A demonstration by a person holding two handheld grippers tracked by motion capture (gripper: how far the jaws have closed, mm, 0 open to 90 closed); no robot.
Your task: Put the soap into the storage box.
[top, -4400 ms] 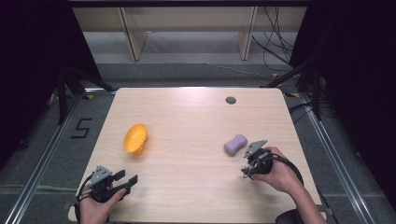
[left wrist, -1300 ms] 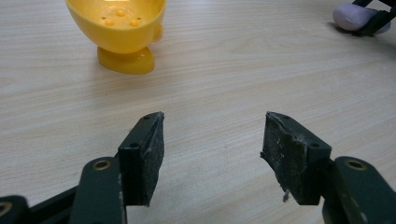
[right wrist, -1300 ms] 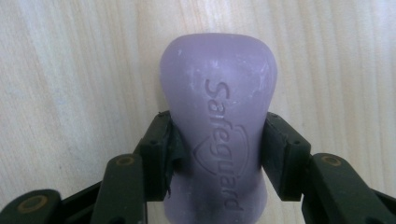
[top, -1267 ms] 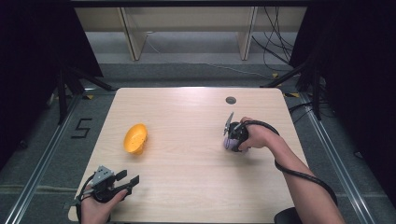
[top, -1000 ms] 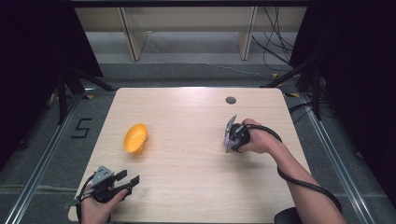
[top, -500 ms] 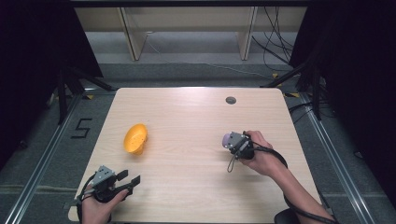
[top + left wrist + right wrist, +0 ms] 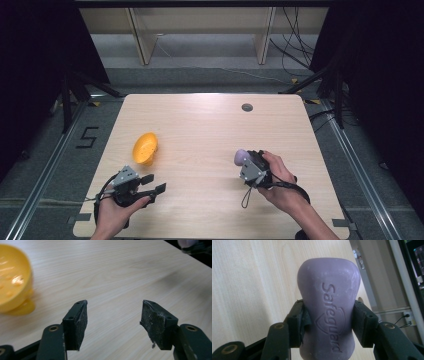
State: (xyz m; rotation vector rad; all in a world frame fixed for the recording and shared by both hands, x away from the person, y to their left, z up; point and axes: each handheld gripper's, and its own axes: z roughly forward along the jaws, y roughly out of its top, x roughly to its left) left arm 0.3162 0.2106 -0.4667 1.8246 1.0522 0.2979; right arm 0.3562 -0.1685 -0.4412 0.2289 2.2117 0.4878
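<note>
A purple bar of soap [image 7: 328, 307] stamped "Safeguard" sits clamped between the two black pads of my right gripper [image 7: 328, 325]. From above, that gripper [image 7: 248, 164] hovers over the right-middle of the table with the soap [image 7: 241, 156] sticking out toward the left. An orange bowl [image 7: 145, 148] lies tipped on its side at the left-middle of the table; its glossy inside [image 7: 12, 282] fills the left gripper view's left edge. My left gripper [image 7: 153, 184] is near the front left corner, just below the bowl, jaws open with nothing between them [image 7: 113, 322].
The light wooden table [image 7: 200, 130] has a small dark round hole [image 7: 247, 107] near its far edge. A black "5" marker [image 7: 88, 137] lies on the floor left of the table. Shelf legs and cables stand beyond the far edge.
My right gripper has carried the soap from the far right part of the table toward the front and middle. My left gripper has lifted a little and shifted toward the bowl.
</note>
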